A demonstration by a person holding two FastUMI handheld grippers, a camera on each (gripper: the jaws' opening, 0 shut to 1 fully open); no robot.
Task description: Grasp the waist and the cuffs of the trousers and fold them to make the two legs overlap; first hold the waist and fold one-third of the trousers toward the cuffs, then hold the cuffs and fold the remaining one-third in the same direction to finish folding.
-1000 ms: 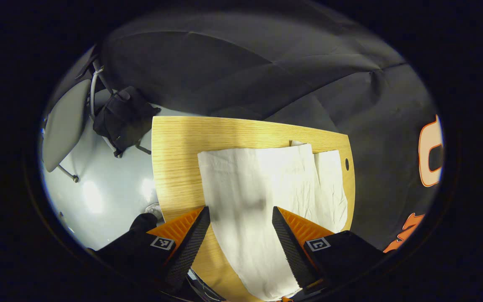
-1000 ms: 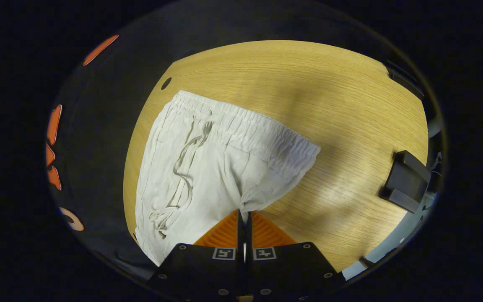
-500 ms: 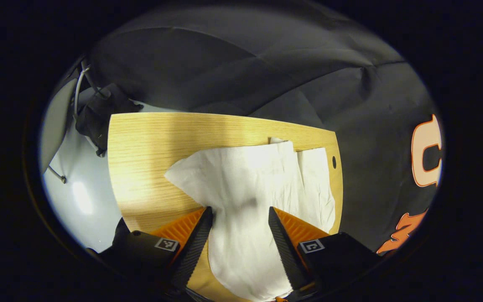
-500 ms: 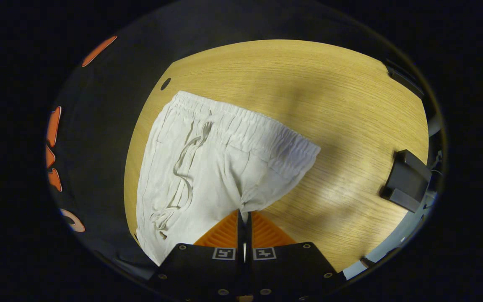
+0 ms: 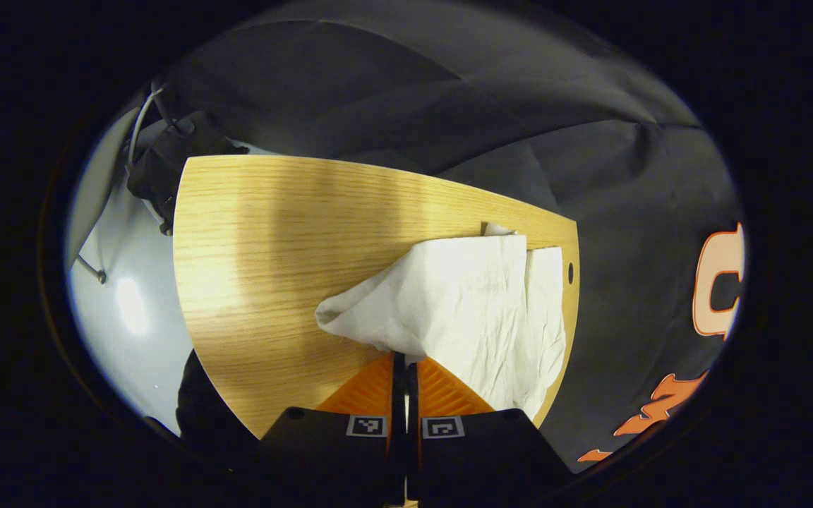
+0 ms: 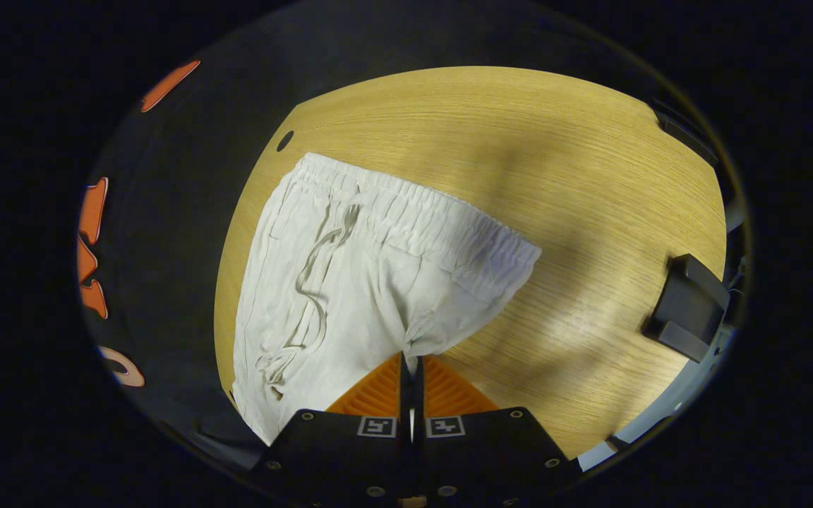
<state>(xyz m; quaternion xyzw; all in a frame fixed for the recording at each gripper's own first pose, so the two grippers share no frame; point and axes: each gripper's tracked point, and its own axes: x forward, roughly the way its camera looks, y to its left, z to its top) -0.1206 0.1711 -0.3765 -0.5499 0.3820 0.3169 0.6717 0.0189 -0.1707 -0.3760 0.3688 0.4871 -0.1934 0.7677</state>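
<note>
Your left tool (image 5: 399, 361) has closed on the cuff of the crumpled white cotton trousers (image 5: 473, 303) on the pale wooden desk (image 5: 265, 240), while your right tool (image 6: 411, 361) stays clamped near the waist, so lift both evenly to lay one leg squarely over the other.

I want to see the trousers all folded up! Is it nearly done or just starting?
Just starting. Done: both claws have their grip. The left claw is shut on the cuff end of the white trousers, bunching it up off the wooden table. The right claw is shut on the fabric near the waistband. In hand: laying one leg over the other. Left: both one-third folds.
</note>
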